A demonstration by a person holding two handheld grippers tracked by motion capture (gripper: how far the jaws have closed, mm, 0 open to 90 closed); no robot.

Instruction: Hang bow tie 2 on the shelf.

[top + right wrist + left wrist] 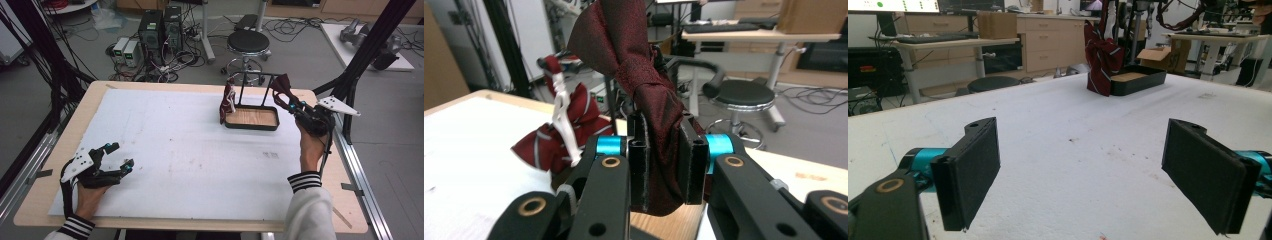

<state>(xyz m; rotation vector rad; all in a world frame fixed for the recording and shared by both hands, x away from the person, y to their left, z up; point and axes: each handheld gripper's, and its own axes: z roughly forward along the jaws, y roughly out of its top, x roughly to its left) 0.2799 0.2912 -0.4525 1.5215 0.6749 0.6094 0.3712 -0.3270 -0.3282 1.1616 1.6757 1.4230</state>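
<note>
My right gripper (289, 100) (663, 157) is shut on a plain dark red bow tie (281, 87) (634, 75), held up beside the right end of a black rack (257, 80) that rises from a black tray with a wooden bottom (251, 117) (1140, 80). A striped red bow tie (228, 100) (1103, 57) (559, 132) with a white strap hangs at the rack's left end. My left gripper (119, 155) (1083, 170) rests near the table's front left, jaws wide open with nothing between them.
A white sheet (190, 150) covers most of the wooden table (65, 150). Behind the table stand a black stool (248, 42) and computer towers (160, 27) amid floor cables. A black frame post (370, 45) rises at the right.
</note>
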